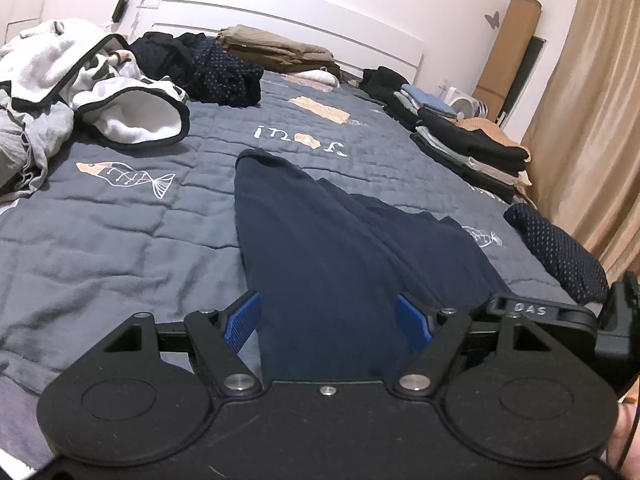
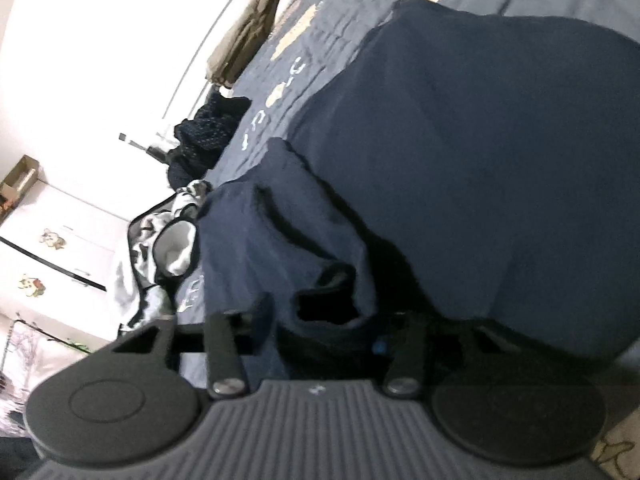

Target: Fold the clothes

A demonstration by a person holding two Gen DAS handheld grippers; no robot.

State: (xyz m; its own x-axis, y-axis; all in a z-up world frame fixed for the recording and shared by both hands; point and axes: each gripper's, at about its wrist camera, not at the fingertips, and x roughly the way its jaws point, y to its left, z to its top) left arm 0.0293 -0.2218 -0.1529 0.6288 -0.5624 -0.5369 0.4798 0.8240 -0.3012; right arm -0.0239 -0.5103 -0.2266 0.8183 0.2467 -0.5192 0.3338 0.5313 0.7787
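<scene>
- Lying lengthwise on the bed (image 1: 120,216), the navy garment (image 1: 320,248) runs from between the left tongs (image 1: 327,320) toward the headboard, one narrow end farthest away and looser folds spreading to the right.
- Left tongs: the blue pads (image 1: 242,320) stand wide apart, released, with the navy cloth passing between them but not pinched.
- Right tongs (image 2: 320,320): this view is tilted and blurred, and navy cloth is bunched over the fingertips; I cannot tell whether they are clenched on it or merely under it.
- Doing this fold well, in my judgement, means taking the near hem at two matching corners, keeping the fabric taut between both tongs, and laying edge on edge so the ridges on the right side flatten instead of being trapped.
- Count: one navy garment being worked.
- One dotted dark piece (image 1: 556,252) near the right edge of the bed.
- One row of folded stacks (image 1: 468,144) along the right side; the number of stacks is unclear.
- One unfolded heap (image 1: 80,92) at far left.
</scene>
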